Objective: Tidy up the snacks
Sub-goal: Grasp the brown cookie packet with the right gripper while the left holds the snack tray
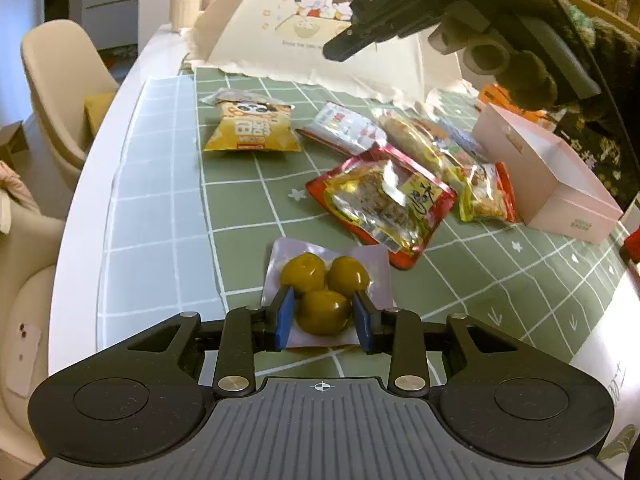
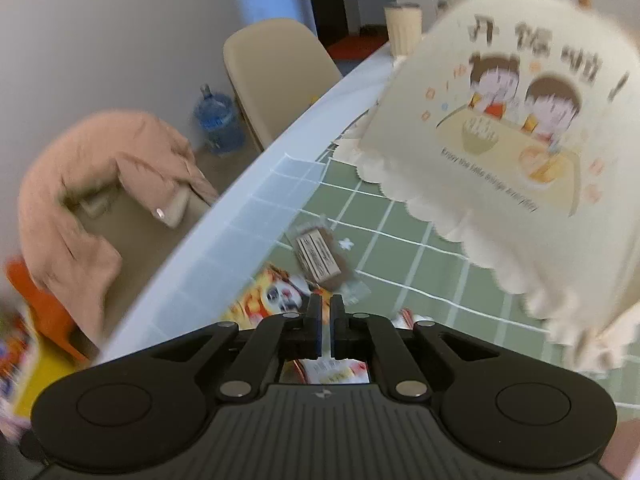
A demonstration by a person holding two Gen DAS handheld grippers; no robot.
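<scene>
Two grippers in view. Left gripper (image 1: 322,320): jaws parted, blue pads either side of the nearest of three yellow-green fruits sealed in a clear pouch (image 1: 326,292). Pouch lies flat on the green checked mat (image 1: 168,216) that covers the bench (image 1: 80,240). Pads sit close to the fruit; cannot tell whether they touch it.

Just beyond the pouch, to the right: a red-edged clear snack bag (image 1: 380,208), tilted, one corner near the pouch. Behind it a loose pile of wrapped snacks (image 1: 440,152), overlapping one another, running toward an open pink box (image 1: 548,172) at the right; the last pack in the pile lies just beside the box wall. Farther left, apart from the pile: a yellow chip bag (image 1: 252,128), flat on the mat. At the far end of the mat stands a cream mesh food cover (image 1: 304,28) printed with two cartoon children.

Right gripper (image 1: 460,8) hangs high above the pile, seen from below in the left view. Its own view is blurred: jaws nearly closed with a thin gap, nothing visible between them (image 2: 326,320). Past them, a small brown wrapped bar (image 2: 320,260) on the mat near the bench edge, the same food cover to the right. Off the bench, a beige chair (image 2: 276,72) and a pink coat (image 2: 100,184).
</scene>
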